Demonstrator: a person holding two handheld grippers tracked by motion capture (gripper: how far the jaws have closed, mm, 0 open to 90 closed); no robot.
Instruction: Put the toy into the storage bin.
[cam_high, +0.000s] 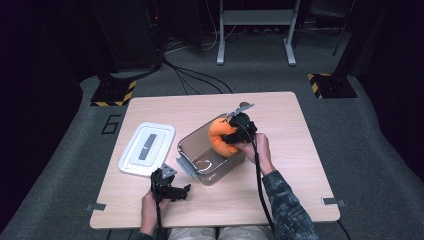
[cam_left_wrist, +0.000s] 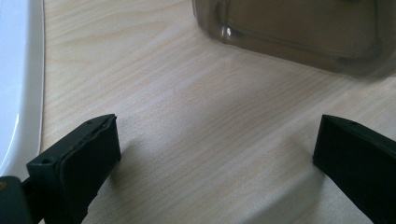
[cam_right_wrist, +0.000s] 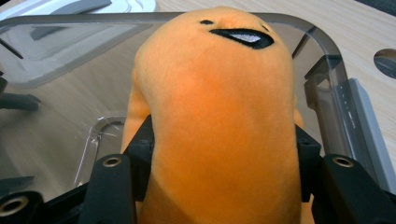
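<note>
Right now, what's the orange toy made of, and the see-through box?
The orange toy looks like soft plush: its surface is fuzzy and matte, with a stitched black mouth. The see-through box looks like hard, smoky-tinted plastic: you can see the table's wood through its glossy walls. The exact materials are only a guess.

We wear a dark camouflage sleeve (cam_high: 285, 205) on the right arm; both grippers, left (cam_high: 172, 190) and right (cam_high: 240, 125), are black, boxy, trailing black cables, brass-ringed screws near the right's jaws.
</note>
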